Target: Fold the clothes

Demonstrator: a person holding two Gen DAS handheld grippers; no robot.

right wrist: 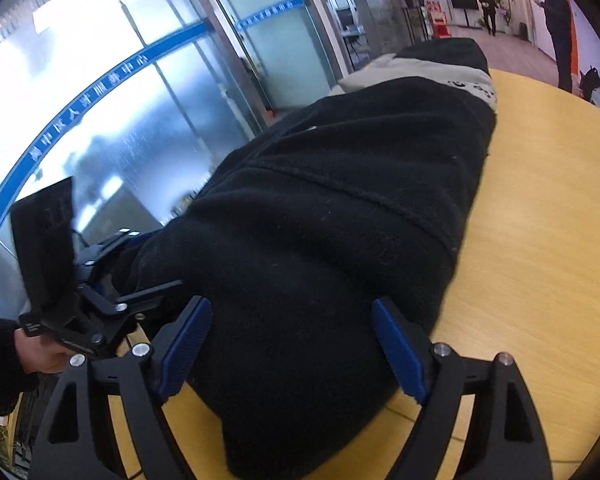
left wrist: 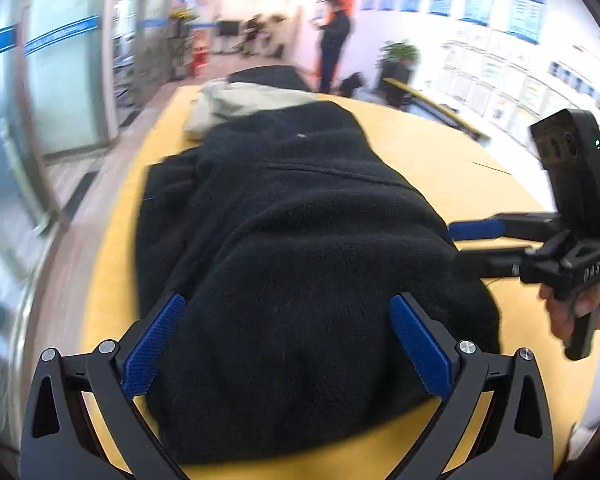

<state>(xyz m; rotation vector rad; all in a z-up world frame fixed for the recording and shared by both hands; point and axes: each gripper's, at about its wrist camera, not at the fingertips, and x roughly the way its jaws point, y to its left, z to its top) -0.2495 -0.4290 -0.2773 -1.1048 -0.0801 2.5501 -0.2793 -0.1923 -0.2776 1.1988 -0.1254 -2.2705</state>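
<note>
1. The black fleece garment (left wrist: 284, 248) lay on the yellow table (left wrist: 452, 168), already doubled into a long narrow bundle; folding looked well advanced.
2. Beyond it sat a beige garment (left wrist: 244, 104), seemingly folded.
3. The left gripper (left wrist: 286, 356) and right gripper (right wrist: 290, 354) both gaped wide above the near end, gripping nothing.
4. Probably one crosswise fold remained.

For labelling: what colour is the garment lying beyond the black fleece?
Pale beige garment, clearest in left wrist view.
</note>
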